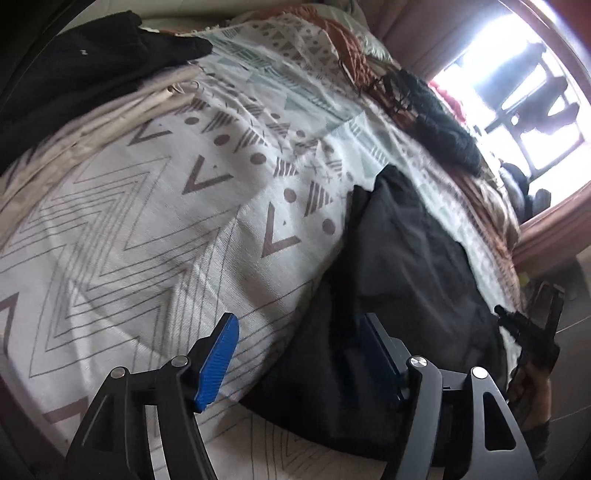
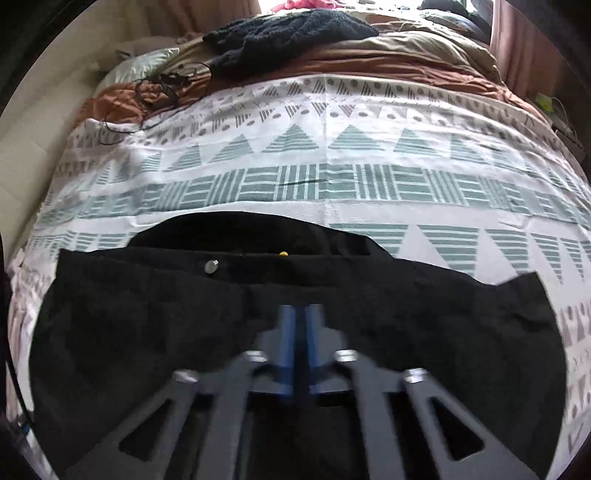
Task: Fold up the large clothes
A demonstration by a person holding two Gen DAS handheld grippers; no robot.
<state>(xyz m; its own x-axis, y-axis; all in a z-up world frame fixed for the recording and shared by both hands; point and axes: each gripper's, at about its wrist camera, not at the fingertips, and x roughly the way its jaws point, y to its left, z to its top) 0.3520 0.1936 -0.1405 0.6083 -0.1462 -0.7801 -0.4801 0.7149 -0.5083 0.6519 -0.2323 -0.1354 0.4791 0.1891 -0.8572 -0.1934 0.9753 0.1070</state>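
A black pair of trousers lies flat on the patterned bedspread, its waistband away from me, with a metal button and a small yellow speck. My right gripper hovers over the middle of the garment, blurred. Its blue pads stand a narrow gap apart, and no fold of cloth rises between them. In the left wrist view the trousers are a dark mass at the right. My left gripper is open wide across their left edge, one pad over the bedspread, the other over the cloth.
A wicker basket with black clothes stands at the bed's far left. A dark knitted garment and tangled cables lie on a brown quilt beyond the bedspread. A bright window is behind. A hand shows at the right edge.
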